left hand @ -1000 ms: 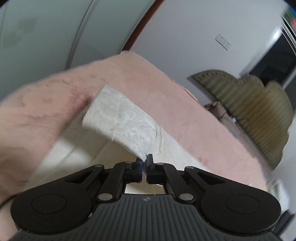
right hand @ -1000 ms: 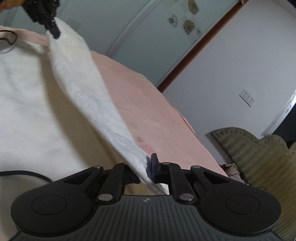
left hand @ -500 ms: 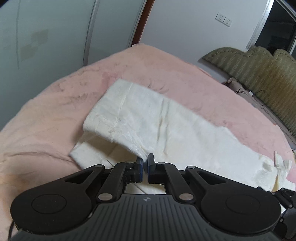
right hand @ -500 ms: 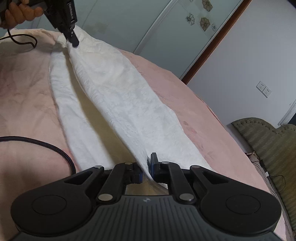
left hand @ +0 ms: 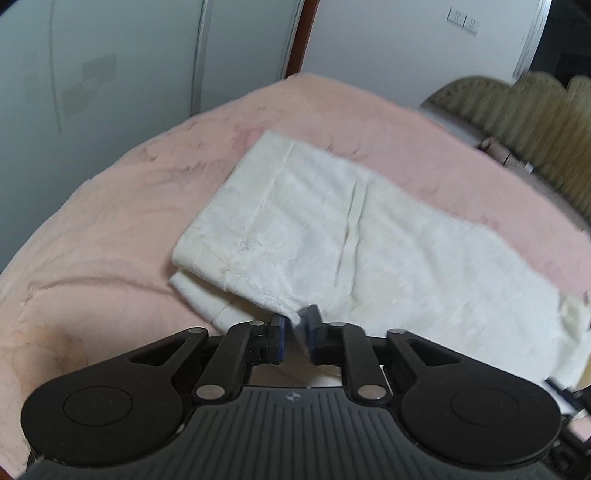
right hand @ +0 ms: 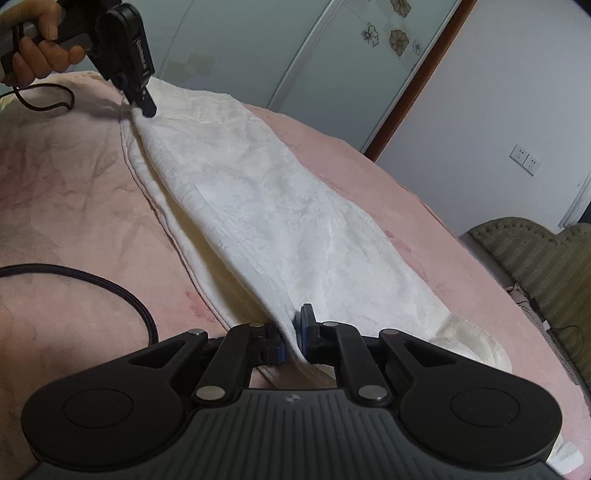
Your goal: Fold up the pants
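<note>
Pink bedding covers the bed (left hand: 110, 229), with pale sliding wardrobe doors (left hand: 110, 74) behind it and a white wall beyond a brown door frame. Across the bed lie the white pants (left hand: 351, 236), folded lengthwise so one leg rests on the other, the lower layer peeking out at the near left corner.

Going from left to right in the left wrist view: the wardrobe, then the pants with a hem seam near their left end, then an olive ribbed headboard (left hand: 517, 110) at the far right. The left claw (left hand: 295, 326) sits at the near edge of the pants; its blue pads stand slightly apart with a corner of cloth between them, and whether they grip it cannot be told. A double wall socket (left hand: 461, 20) shows high on the wall.

Only the right wrist view shows the person's hand (right hand: 40, 48) holding the left claw (right hand: 142, 101) at the far end of the pants (right hand: 280, 221), and a black cable (right hand: 110, 291) curving over the bedding at the left. Small white lettering runs along that claw's side, too small to read. Flower stickers (right hand: 395, 33) decorate the wardrobe door in this view alone. The right claw (right hand: 291, 339) is narrowed onto a raised fold of the pants, the cloth pinched between its pads.
</note>
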Motion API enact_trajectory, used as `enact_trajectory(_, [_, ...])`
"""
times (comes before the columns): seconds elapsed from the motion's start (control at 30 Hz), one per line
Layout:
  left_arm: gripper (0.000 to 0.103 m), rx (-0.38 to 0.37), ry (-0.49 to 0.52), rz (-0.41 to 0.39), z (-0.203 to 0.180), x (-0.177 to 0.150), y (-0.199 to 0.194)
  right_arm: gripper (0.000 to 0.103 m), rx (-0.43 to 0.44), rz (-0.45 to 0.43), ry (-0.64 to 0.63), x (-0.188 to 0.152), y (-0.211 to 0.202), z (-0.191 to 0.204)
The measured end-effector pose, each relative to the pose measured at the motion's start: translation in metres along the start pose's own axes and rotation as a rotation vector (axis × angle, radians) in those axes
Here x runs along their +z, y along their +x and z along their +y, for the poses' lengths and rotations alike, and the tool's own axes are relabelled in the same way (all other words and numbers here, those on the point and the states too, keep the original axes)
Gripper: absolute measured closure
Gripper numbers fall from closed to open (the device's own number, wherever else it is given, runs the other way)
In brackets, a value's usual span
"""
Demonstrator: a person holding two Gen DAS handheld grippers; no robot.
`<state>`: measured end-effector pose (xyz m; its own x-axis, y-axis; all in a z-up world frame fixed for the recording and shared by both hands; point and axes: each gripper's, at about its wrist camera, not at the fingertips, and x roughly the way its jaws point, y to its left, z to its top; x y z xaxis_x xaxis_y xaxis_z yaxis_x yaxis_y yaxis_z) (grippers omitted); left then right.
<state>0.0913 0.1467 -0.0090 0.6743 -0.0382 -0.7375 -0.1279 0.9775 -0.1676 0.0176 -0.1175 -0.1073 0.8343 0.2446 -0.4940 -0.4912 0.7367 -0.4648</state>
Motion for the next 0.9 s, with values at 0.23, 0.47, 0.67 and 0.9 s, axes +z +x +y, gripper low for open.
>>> enact_trajectory(0.23, [0.064,0.097,0.008,-0.027,0.000,0.003,-0.026,0.085,-0.030,0.051,-0.061,-0.006,-0.019,0.003])
enact_trajectory(0.47, [0.054,0.246,-0.040,-0.175,-0.016,0.017,-0.057,0.047,-0.006,0.046,0.320,-0.050,-0.069,-0.078])
enact_trajectory(0.67, [0.048,-0.027,0.189,-0.100,-0.113,0.006,-0.032,0.036,-0.321,0.150,0.820,-0.142,-0.087,-0.161])
enact_trajectory(0.9, [0.049,-0.418,0.443,0.077,-0.238,-0.040,-0.010,0.031,-0.394,0.247,0.944,-0.174,-0.094,-0.167])
